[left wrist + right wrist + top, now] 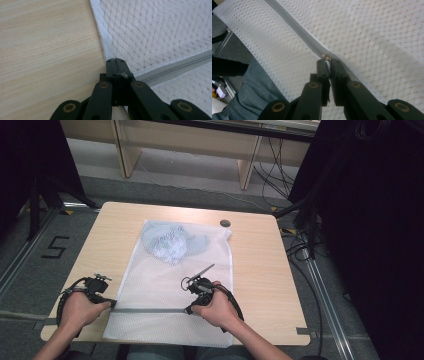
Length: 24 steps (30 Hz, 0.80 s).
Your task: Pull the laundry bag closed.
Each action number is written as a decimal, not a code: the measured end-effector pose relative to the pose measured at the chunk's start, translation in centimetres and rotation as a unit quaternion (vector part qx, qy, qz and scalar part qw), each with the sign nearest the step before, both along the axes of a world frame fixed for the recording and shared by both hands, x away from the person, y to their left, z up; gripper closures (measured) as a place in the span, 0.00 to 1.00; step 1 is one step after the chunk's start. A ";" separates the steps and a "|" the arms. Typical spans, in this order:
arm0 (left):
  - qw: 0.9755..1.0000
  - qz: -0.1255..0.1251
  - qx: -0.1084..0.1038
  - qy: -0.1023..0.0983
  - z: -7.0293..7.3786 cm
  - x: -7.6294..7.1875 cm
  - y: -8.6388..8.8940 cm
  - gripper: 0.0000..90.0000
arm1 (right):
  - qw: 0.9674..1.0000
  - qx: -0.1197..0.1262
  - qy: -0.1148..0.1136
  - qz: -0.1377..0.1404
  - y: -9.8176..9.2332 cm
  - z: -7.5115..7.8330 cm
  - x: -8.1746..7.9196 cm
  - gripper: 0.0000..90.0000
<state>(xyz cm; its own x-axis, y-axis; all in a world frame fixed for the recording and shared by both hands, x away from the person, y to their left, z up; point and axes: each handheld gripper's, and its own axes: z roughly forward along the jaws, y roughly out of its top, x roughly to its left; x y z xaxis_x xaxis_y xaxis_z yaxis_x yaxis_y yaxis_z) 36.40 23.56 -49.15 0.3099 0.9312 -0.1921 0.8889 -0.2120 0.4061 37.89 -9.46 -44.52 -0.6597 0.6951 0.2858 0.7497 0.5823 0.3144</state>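
A white mesh laundry bag [165, 280] lies flat on the wooden table [260, 265], with a light blue garment [172, 242] inside its far end. A grey zipper [150, 310] runs across the bag's near part. My left gripper [112, 304] is shut on the bag's left edge at the zipper's end. In the left gripper view its jaws [115, 60] are pressed together beside the zipper [175, 67]. My right gripper [187, 310] is shut on the zipper pull [327, 58], further right along the zipper [294, 27].
A small dark round disc [225, 223] sits on the table near the bag's far right corner. The bag's near end hangs over the table's front edge, above the person's jeans [254, 82]. Cables [300, 245] trail on the floor at the right.
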 end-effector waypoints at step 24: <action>1.000 -0.001 0.002 0.001 0.0 0.0 -0.1 1.00 | 1.000 0.004 0.011 -0.012 -2.3 0.2 0.0 0.97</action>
<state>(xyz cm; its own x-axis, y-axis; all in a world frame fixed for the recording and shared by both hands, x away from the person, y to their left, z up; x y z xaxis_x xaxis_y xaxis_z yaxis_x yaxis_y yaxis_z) 36.39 23.50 -49.12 0.3110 0.9315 -0.1885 0.8893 -0.2153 0.4034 37.88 -11.76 -44.31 -0.6363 0.7086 0.3050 0.7702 0.5612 0.3030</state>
